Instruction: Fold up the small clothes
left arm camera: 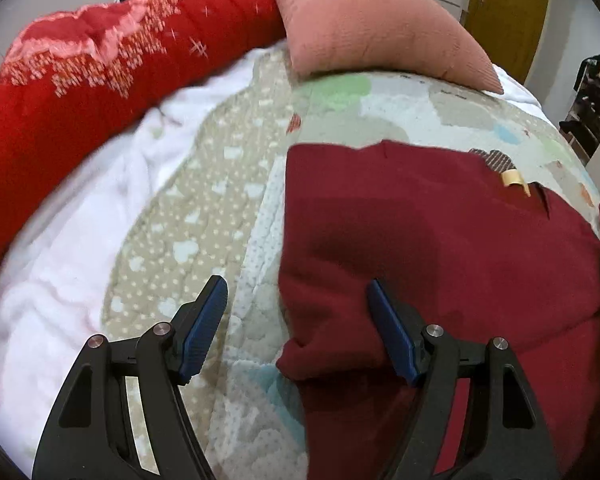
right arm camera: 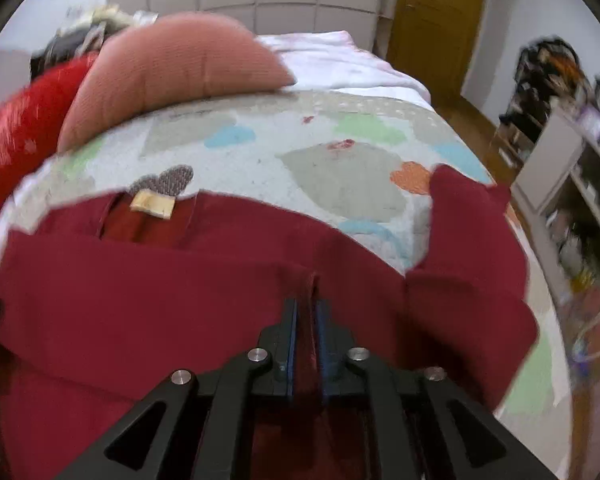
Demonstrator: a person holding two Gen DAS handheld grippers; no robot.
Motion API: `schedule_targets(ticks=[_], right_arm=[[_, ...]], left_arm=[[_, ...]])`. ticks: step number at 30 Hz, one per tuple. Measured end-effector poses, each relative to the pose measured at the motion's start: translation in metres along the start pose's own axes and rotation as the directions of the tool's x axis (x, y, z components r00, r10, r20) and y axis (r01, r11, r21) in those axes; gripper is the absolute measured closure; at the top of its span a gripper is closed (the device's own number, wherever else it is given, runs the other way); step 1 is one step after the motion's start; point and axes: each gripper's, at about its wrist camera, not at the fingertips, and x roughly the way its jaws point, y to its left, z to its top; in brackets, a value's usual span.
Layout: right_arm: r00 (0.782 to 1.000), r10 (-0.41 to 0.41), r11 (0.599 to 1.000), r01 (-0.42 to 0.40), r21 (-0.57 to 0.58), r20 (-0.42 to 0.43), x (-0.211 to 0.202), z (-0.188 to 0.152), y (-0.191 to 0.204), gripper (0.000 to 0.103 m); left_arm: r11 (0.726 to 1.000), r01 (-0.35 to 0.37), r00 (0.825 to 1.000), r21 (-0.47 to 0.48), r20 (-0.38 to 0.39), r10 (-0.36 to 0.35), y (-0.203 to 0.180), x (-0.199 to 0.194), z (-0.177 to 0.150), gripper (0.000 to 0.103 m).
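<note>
Pinching maroon garment (right arm camera: pixel 160 280), right tool (right arm camera: pixel 306 312); left tool (left arm camera: pixel 296 300) agape; pink pillow (left arm camera: pixel 364 28), red blanket (left arm camera: pixel 100 80) beyond.

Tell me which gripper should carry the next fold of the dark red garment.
Right. The right gripper is already shut on a pinched ridge of the dark red garment. The left gripper is open, holding nothing; one finger is over the quilt, the other over the garment's edge.
</note>
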Motion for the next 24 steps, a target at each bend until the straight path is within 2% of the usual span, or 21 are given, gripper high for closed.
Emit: schedule_targets(ticks=[1,3,6,8,11,12,15,18,19,21,24], right_arm=[[1.0,-0.014,1.0,0.013,0.02,0.027,-0.009,-0.002,-0.005,0.078],[0.997,-0.03,0.999,0.028,0.037,0.065,-0.022,-0.005,-0.009,0.077],[0.993,0.088,0.996,-0.091,0.027,0.083,-0.029,-0.006,-0.003,0.077],[0.985,0.169,0.986,-0.169,-0.008,0.031,-0.013,-0.006,0.011,0.077],[0.99,0.13,0.991,-0.131,-0.01,-0.062,0.024,-0.01,0.02,0.077],[0.989,0.138,0.99,-0.138,-0.002,-0.048,0.025,-0.011,0.02,0.077],[0.987,0.156,0.988,-0.155,0.02,-0.041,0.013,-0.012,0.01,0.077],[0.988,0.152,0.988,-0.151,0.036,-0.034,-0.004,-0.026,-0.007,0.075],[0.992,0.12,0.992,-0.118,0.038,-0.036,-0.01,-0.033,-0.014,0.075],[0.99,0.135,0.99,-0.134,0.041,-0.031,-0.019,-0.044,-0.029,0.075],[0.988,0.143,0.989,-0.141,0.033,-0.053,-0.021,-0.057,-0.045,0.075]], left_arm=[[1.0,0.009,1.0,-0.009,0.001,-0.009,0.002,0.002,-0.001,0.029],[0.999,0.018,1.0,-0.027,0.005,-0.017,0.004,0.003,-0.002,0.029],[0.999,0.013,1.0,-0.034,0.011,-0.013,0.002,0.004,-0.004,0.028],[1.0,0.006,1.0,-0.03,0.014,-0.005,0.0,0.003,-0.005,0.028],[1.0,-0.004,1.0,-0.026,0.004,0.004,-0.002,-0.003,-0.004,0.028],[1.0,-0.007,1.0,-0.022,0.013,0.008,-0.003,-0.009,-0.005,0.028],[1.0,-0.009,0.999,-0.002,0.052,0.01,-0.01,-0.028,-0.009,0.028],[0.999,0.031,0.996,0.009,0.079,-0.031,-0.021,-0.042,-0.013,0.028],[0.999,0.044,0.996,0.011,0.082,-0.045,-0.025,-0.044,-0.016,0.028],[0.998,0.067,0.995,0.02,0.067,-0.068,-0.034,-0.042,-0.019,0.028],[0.998,0.034,0.998,0.054,0.049,-0.036,-0.05,-0.035,-0.026,0.028]])
